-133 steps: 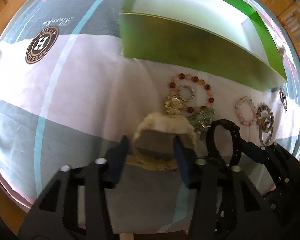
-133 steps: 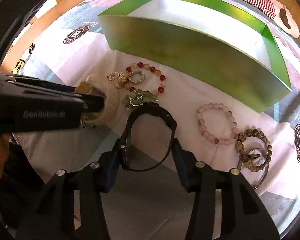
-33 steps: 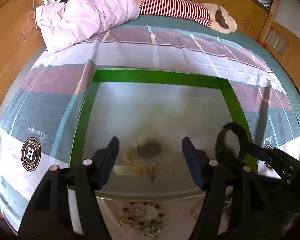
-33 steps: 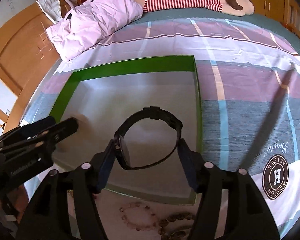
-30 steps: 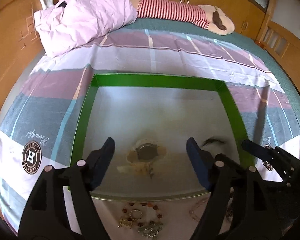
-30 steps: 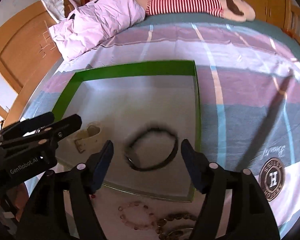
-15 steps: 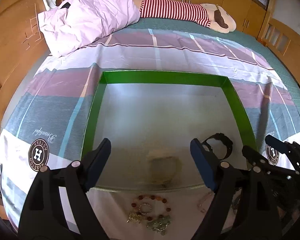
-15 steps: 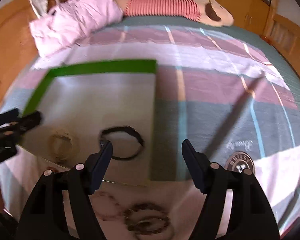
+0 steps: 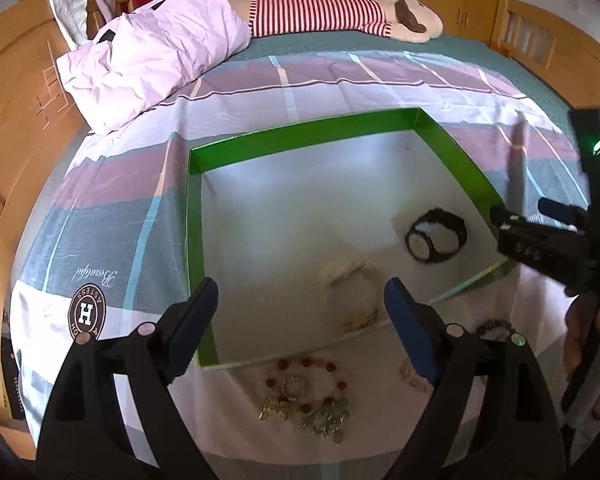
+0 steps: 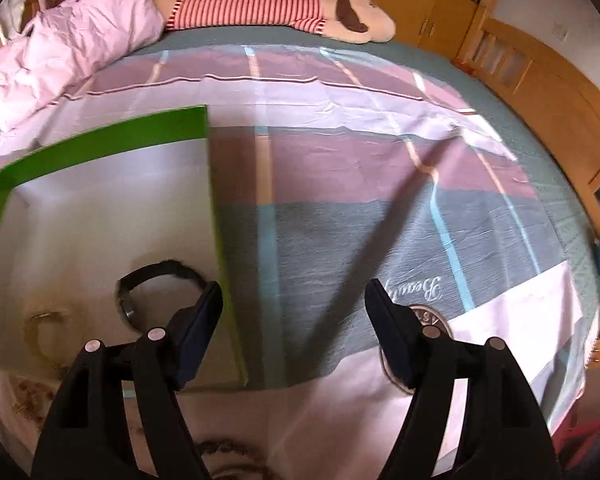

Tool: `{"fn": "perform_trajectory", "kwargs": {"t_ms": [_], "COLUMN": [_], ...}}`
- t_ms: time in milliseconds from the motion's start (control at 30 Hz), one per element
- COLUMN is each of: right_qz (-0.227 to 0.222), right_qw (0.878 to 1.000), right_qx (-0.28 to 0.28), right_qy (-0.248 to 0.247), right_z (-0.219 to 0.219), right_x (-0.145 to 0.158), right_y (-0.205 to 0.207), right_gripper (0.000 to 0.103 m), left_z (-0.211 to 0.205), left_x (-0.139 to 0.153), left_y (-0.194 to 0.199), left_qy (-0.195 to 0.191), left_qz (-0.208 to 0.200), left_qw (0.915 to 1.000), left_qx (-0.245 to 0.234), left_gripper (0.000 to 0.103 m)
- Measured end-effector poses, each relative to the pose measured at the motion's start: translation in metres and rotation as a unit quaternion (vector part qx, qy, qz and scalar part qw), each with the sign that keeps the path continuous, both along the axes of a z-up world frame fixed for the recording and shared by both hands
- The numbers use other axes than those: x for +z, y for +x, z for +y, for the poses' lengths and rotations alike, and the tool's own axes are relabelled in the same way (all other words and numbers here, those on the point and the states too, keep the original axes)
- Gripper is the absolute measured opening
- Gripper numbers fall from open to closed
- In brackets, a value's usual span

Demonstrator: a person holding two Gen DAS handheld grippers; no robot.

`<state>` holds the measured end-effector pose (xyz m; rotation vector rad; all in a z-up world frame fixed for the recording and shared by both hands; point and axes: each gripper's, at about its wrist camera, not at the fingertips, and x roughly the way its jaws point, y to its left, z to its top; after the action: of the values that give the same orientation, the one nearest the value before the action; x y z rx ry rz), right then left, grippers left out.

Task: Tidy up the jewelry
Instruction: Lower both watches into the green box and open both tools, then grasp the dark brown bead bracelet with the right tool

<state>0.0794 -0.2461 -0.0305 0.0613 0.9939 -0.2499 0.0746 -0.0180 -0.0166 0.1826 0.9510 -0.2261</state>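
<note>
A green box (image 9: 300, 136) with a white floor lies on the bed. Inside it lie a cream bracelet (image 9: 350, 280) and a black watch (image 9: 436, 236), also in the right wrist view (image 10: 156, 280). My left gripper (image 9: 300, 320) is open and empty above the box's near edge. My right gripper (image 10: 294, 312) is open and empty, to the right of the box (image 10: 100, 136); it shows in the left wrist view (image 9: 540, 236). A red bead bracelet (image 9: 306, 376), a ring (image 9: 294, 387) and charms (image 9: 326, 420) lie on the sheet before the box.
A pink pillow (image 9: 152, 60) and a striped plush toy (image 9: 340, 12) lie at the far end of the bed. Wooden bed frame (image 9: 16, 92) on the left, wooden cabinets (image 10: 540, 92) on the right. More bead bracelets (image 9: 494, 328) lie at the right.
Both grippers released their pieces into the box and opened. The watch and cream bracelet now lie on the box floor. Both grippers have drawn back; the right one swung to the right.
</note>
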Motion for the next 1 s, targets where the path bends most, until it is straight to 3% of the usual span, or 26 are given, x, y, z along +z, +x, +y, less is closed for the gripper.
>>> {"fn": "perform_trajectory", "kwargs": {"t_ms": [67, 167, 233, 300, 367, 467, 567, 867, 900, 933, 967, 1000], "right_qz": [-0.011, -0.009, 0.007, 0.044, 0.086, 0.117, 0.109, 0.145, 0.146, 0.145, 0.141, 0.135], "right_qw": [0.998, 0.995, 0.994, 0.992, 0.989, 0.984, 0.983, 0.983, 0.982, 0.981, 0.981, 0.981], "right_qx": [0.028, 0.067, 0.089, 0.102, 0.104, 0.115, 0.142, 0.109, 0.115, 0.121, 0.128, 0.136], "right_qy": [0.048, 0.074, 0.07, 0.057, 0.056, 0.062, 0.046, 0.021, 0.031, 0.033, 0.023, 0.018], "right_z": [-0.003, -0.004, -0.002, -0.001, 0.0, 0.005, 0.021, 0.031, 0.034, 0.038, 0.044, 0.05], "right_x": [0.017, 0.03, 0.028, 0.013, -0.005, -0.023, -0.026, -0.058, -0.06, -0.06, -0.059, -0.056], "right_y": [-0.018, -0.037, -0.049, -0.061, -0.065, -0.074, -0.076, -0.051, -0.05, -0.05, -0.051, -0.052], "right_gripper": [0.073, 0.073, 0.072, 0.064, 0.048, 0.035, 0.035, 0.034, 0.03, 0.017, 0.01, 0.008], "left_z": [0.003, 0.013, 0.019, 0.024, 0.029, 0.034, 0.036, 0.033, 0.036, 0.04, 0.042, 0.045], "left_x": [0.002, 0.006, 0.008, 0.006, -0.003, -0.023, -0.039, -0.058, -0.059, -0.06, -0.06, -0.061], "left_y": [-0.009, -0.023, -0.032, -0.039, -0.039, -0.036, -0.034, -0.027, -0.025, -0.021, -0.019, -0.015], "left_qy": [-0.006, -0.033, -0.052, -0.064, -0.059, -0.044, -0.021, -0.003, -0.005, -0.011, -0.015, -0.021], "left_qz": [0.007, 0.03, 0.051, 0.069, 0.092, 0.126, 0.147, 0.17, 0.172, 0.176, 0.179, 0.183], "left_qw": [0.9999, 0.9987, 0.9966, 0.9944, 0.9932, 0.9909, 0.9889, 0.9853, 0.9848, 0.9836, 0.9828, 0.9817], "left_qx": [-0.009, -0.026, -0.038, -0.047, -0.039, -0.016, 0.002, 0.02, 0.025, 0.035, 0.042, 0.049], "left_gripper": [0.086, 0.086, 0.086, 0.086, 0.086, 0.086, 0.086, 0.086, 0.086, 0.086, 0.086, 0.086]}}
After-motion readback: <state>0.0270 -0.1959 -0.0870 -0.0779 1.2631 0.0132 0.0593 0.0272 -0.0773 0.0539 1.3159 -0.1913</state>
